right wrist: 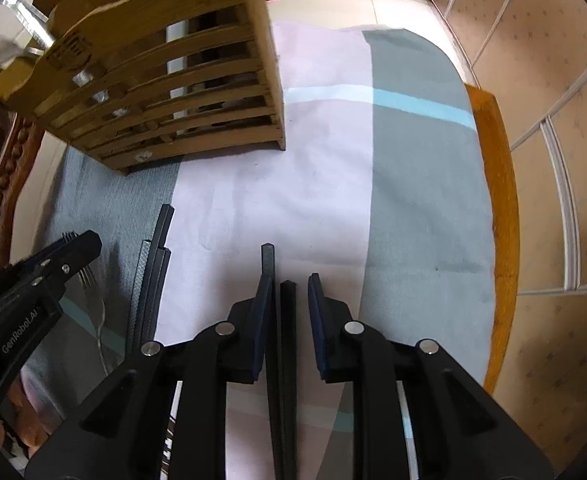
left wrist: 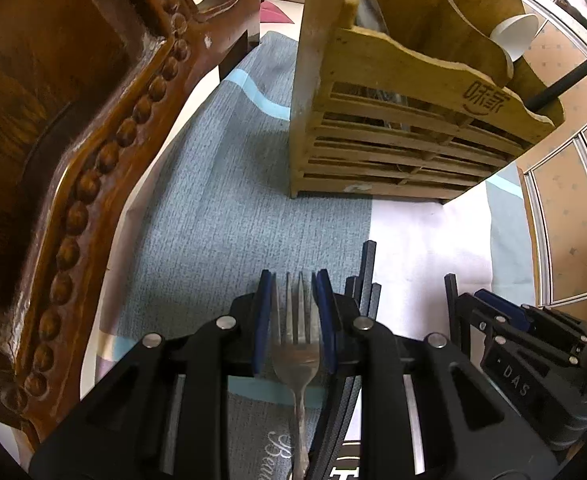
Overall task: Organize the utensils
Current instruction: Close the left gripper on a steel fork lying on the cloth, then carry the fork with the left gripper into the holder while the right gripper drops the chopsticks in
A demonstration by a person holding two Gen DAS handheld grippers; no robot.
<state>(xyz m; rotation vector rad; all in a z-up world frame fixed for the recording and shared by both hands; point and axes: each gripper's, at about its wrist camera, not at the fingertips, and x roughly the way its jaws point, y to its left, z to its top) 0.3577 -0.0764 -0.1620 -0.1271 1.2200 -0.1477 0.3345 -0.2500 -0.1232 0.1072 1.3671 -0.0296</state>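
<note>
Two hand-held grippers are at work over your table (right wrist: 497, 184), which is covered by a grey, white and light-blue cloth (right wrist: 413, 208). Your left hand-held gripper (left wrist: 294, 280) is clamped on the head of a silver metal fork (left wrist: 295, 344), tines pointing forward between the blue pads. Your right hand-held gripper (right wrist: 291, 282) has black chopsticks (right wrist: 287, 320) between its narrowly parted pads; whether both pads press on them, you cannot tell. More black chopsticks (right wrist: 153, 264) lie on the cloth between the two. Beyond stands a slatted wooden utensil holder (left wrist: 397, 136), well apart from both.
</note>
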